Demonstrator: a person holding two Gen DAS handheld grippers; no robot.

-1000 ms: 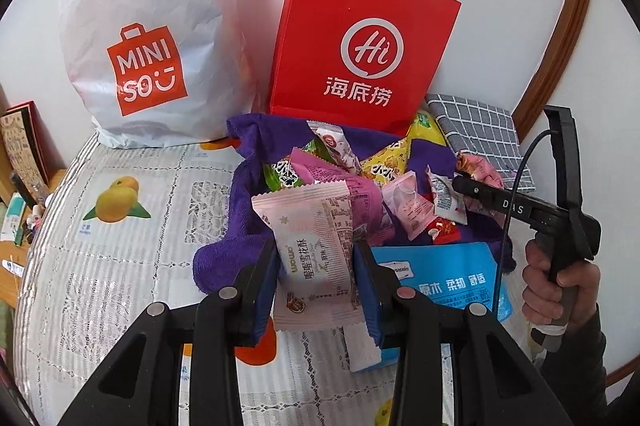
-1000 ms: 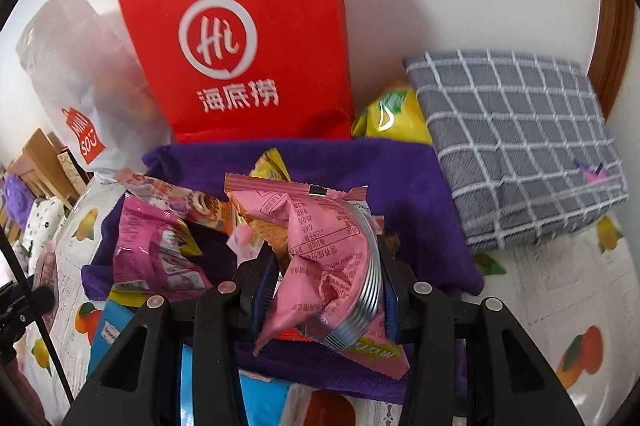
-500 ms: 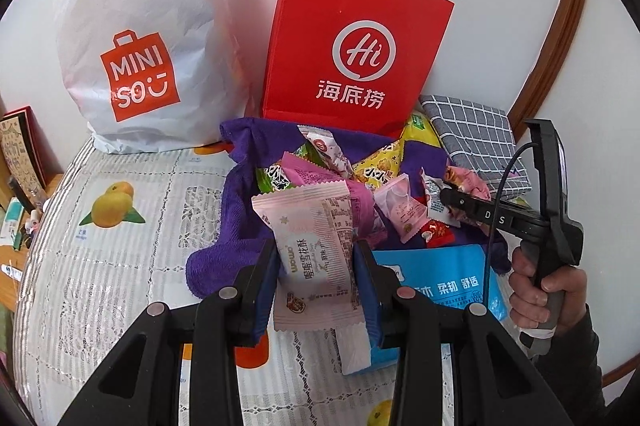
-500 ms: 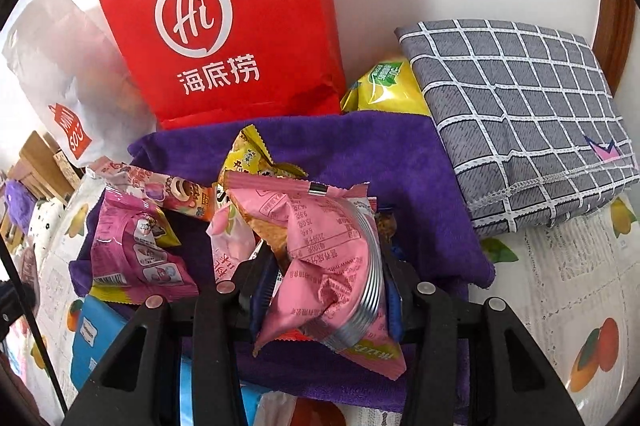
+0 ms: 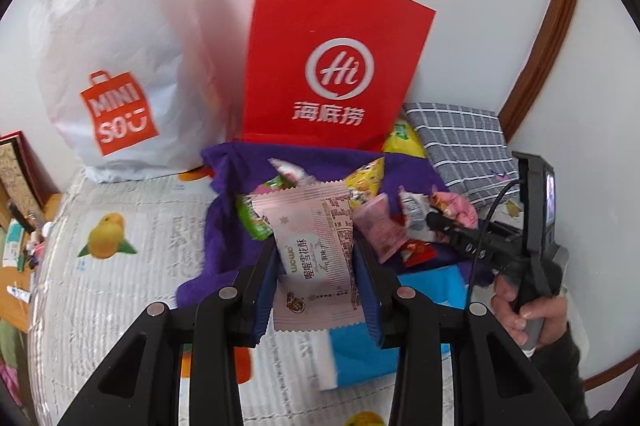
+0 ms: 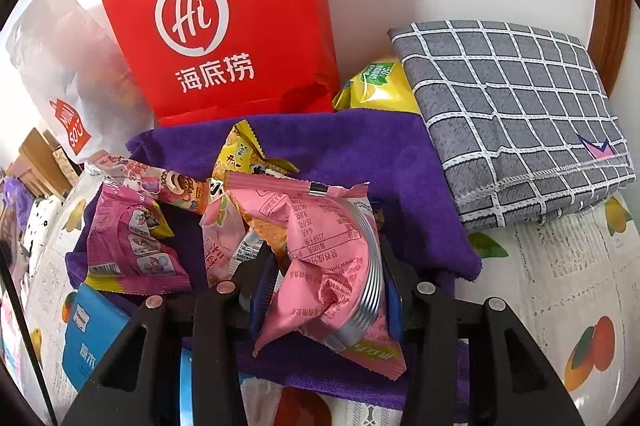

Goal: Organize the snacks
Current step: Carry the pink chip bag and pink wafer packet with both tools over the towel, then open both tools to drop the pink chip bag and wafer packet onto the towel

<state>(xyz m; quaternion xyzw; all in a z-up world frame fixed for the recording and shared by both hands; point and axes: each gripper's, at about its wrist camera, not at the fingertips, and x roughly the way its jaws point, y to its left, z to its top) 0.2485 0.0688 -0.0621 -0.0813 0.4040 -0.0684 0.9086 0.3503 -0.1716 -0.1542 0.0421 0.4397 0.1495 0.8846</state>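
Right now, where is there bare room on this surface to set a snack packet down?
Free: the fruit-print cover left of the purple towel, in front of the white bag. Also free: the cover right of the towel, in front of the folded grey checked cloth. Crowded: the towel itself, heaped with snack packets.

The right gripper [image 6: 326,278] is clamping a crumpled pink foil snack packet [image 6: 320,258] between its blue pads [image 6: 262,290]. Behind it, several loose snack packets are lying on a purple fleece cloth [image 6: 360,154], including a magenta packet [image 6: 132,250] and a yellow packet [image 6: 244,154]. A red paper carrier bag [image 6: 224,14] is standing upright against the white wall. A folded grey checked cloth [image 6: 512,114] is resting beside the purple cloth, at the right.
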